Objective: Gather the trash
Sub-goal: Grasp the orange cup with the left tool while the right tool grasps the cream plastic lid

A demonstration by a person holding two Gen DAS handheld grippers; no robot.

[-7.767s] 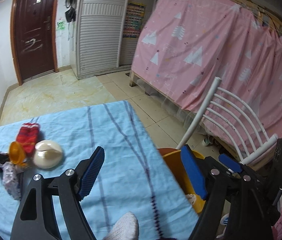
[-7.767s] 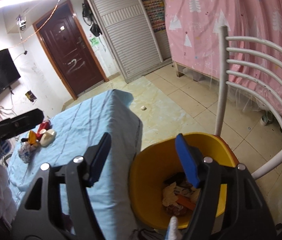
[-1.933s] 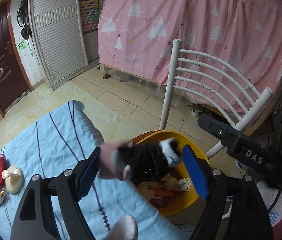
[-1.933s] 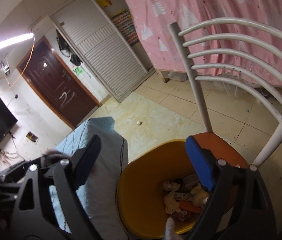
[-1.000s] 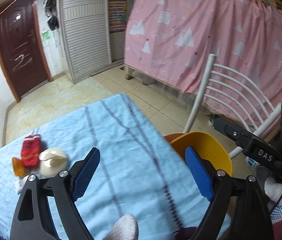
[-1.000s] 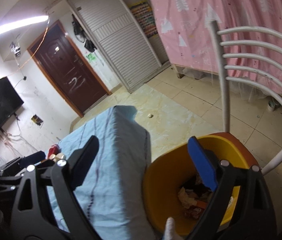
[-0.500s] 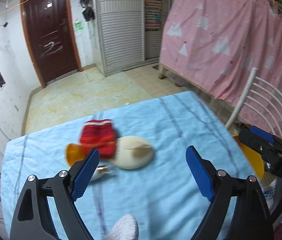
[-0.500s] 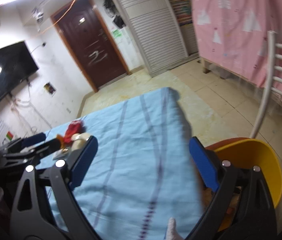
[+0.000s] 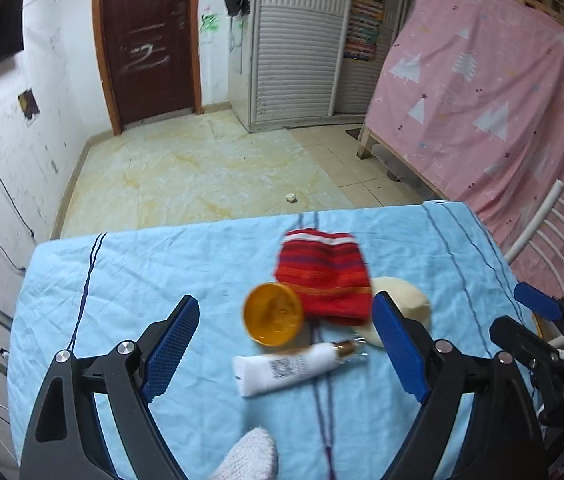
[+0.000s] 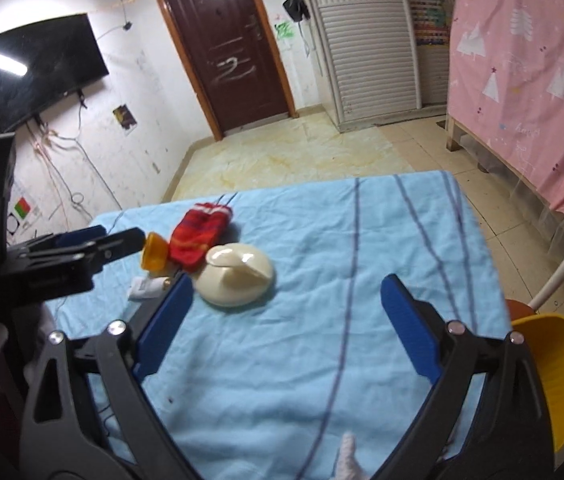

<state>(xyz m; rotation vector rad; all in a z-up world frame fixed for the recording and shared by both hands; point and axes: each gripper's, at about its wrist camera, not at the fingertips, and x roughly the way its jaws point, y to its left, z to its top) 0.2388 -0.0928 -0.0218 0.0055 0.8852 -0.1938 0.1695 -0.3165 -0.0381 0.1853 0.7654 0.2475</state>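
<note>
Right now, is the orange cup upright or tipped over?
Tipped. The orange cup lies on its side on the blue tablecloth, its round end facing the left wrist camera, touching the red sock.

On the counter (image 9: 130, 280) lie four pieces of trash: one red striped sock (image 9: 324, 280), one orange cup (image 9: 273, 314), one white tube (image 9: 286, 368) and one cream round lid (image 10: 238, 274) (partly hidden in the left view). One yellow bin (image 10: 554, 364) stands beside it. Two hand-held grippers show, the left hand-held gripper (image 9: 286, 348) and the right hand-held gripper (image 10: 286, 320).
</note>
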